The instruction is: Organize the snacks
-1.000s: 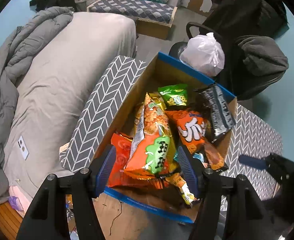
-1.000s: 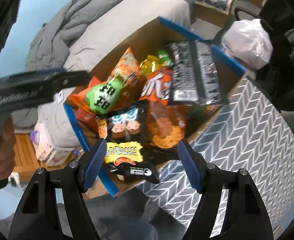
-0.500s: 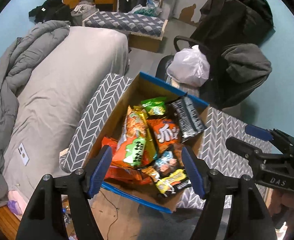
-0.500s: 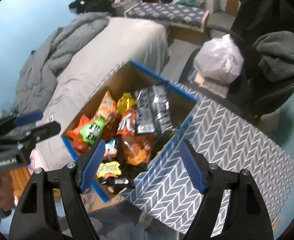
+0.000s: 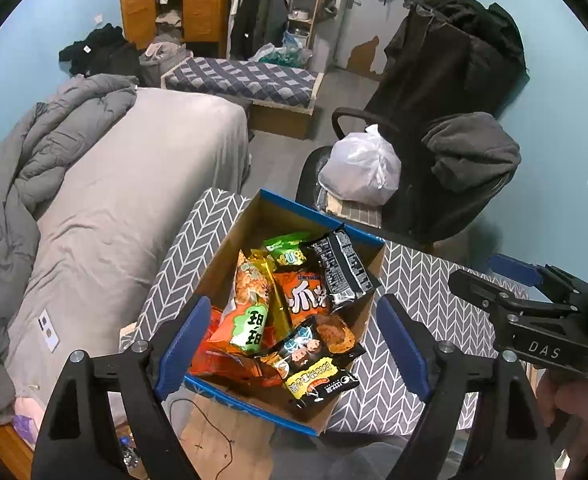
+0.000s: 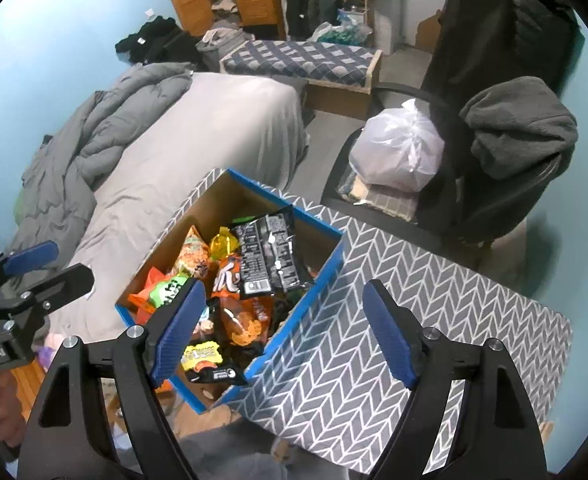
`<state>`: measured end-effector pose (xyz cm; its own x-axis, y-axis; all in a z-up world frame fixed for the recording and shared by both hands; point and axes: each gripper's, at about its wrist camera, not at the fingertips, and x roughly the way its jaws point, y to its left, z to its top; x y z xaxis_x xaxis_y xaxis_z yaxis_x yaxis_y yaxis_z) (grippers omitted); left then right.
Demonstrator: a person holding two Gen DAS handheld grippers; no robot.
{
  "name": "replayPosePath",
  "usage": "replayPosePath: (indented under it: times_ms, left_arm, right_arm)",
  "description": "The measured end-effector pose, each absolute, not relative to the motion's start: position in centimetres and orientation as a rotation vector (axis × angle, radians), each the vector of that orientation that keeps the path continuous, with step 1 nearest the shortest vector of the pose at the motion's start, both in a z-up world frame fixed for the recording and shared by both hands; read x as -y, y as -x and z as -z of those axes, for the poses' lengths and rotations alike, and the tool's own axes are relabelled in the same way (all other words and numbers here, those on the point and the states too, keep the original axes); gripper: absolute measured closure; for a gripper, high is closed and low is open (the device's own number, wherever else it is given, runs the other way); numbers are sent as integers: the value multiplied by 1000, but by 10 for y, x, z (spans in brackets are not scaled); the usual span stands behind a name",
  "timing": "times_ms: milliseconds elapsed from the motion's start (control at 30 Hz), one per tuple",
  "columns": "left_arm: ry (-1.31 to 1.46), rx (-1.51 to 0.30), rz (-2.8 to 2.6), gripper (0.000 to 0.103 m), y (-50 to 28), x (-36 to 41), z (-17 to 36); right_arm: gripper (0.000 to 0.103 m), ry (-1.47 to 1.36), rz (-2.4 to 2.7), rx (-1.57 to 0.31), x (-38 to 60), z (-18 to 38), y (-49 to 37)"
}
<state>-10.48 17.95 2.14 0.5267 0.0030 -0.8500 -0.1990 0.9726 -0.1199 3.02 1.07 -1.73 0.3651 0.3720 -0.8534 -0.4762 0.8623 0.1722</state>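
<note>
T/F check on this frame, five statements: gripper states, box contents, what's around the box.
1. Both the left gripper and the right gripper are open and empty. True.
2. The cardboard box holds several snack bags. True.
3. The black snack bag lies on the chevron-pattern surface outside the box. False: it lies in the box, near its far corner.
4. The white plastic bag sits on the bed. False: it is on the chair.
5. A grey duvet is bunched on the bed. True.

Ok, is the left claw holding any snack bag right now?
No, the left claw is open and empty, above the snack box.
</note>
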Motion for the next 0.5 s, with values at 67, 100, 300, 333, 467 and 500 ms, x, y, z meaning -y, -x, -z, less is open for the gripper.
replayPosePath:
  times_ms: [67,100,300,333,467,500]
  left_arm:
    - [201,-1003,-123,17,105,-177,-23]
    - [194,-1001,-126,17,105,-175,-24]
    - [140,-988,-134,17,107,-167,-28]
    - [135,-987,-132,17,107,-166,-28]
    - [125,-998,-129,17,105,-162,-28]
    - [124,-998,-130,17,106,-161,-29]
  right_arm:
    - [22,106,-541,-1065,-8,16,-30]
    - [22,103,-541,-1065,-8,15,-30]
    - [22,100,-538,-1064,-5,14,-28]
    - [22,99,-539,-1065,-4,14,-28]
    - [22,98,-539,-1065,-4,14,-28]
    - [22,101,-540,-1065,-4,14,-28]
